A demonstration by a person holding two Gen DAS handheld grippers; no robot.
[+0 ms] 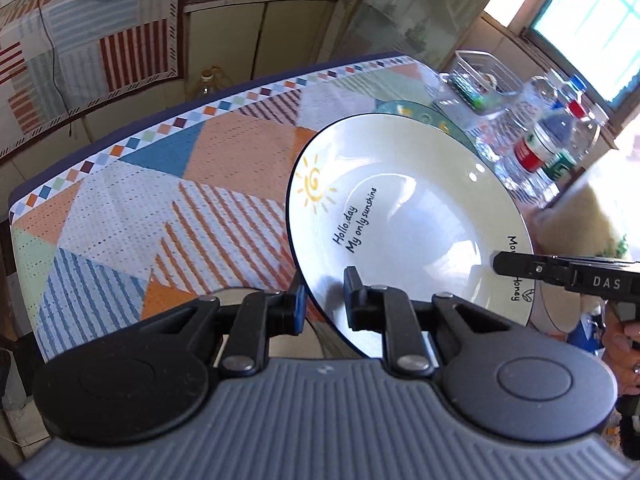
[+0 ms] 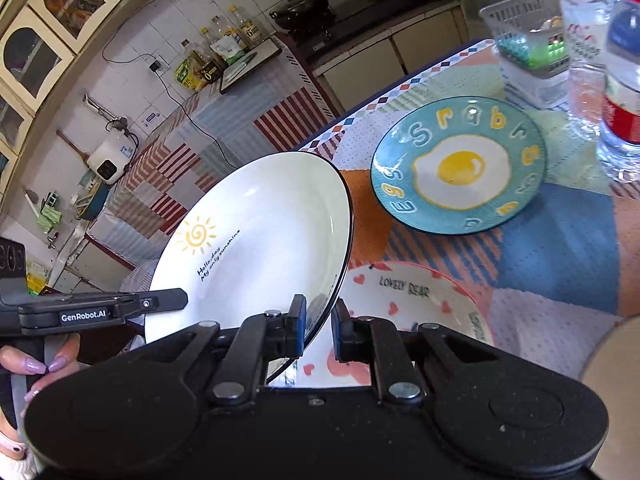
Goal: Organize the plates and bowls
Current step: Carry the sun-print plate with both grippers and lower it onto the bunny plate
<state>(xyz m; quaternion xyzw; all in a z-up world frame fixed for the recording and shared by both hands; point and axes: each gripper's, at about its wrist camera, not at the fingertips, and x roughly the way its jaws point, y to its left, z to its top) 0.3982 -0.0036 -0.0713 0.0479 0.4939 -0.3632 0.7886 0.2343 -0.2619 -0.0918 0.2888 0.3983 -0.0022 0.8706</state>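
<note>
Sun plate [image 1: 408,216] held tilted above tablecloth [image 1: 132,208], rim clamped between jaws of left gripper [image 1: 325,298] and right gripper [image 2: 319,330]. Egg plate [image 2: 460,166] seen well beyond right jaws; bear plate [image 2: 416,304] below them.

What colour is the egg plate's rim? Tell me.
Teal-blue rim on the egg plate, clearest in the right wrist view.

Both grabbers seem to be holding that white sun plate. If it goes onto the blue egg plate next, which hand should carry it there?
Probably the right gripper. It straddles the white sun plate rim, and the blue egg plate lies open just ahead on its side. For the left gripper, the held plate hides most of that target.
</note>
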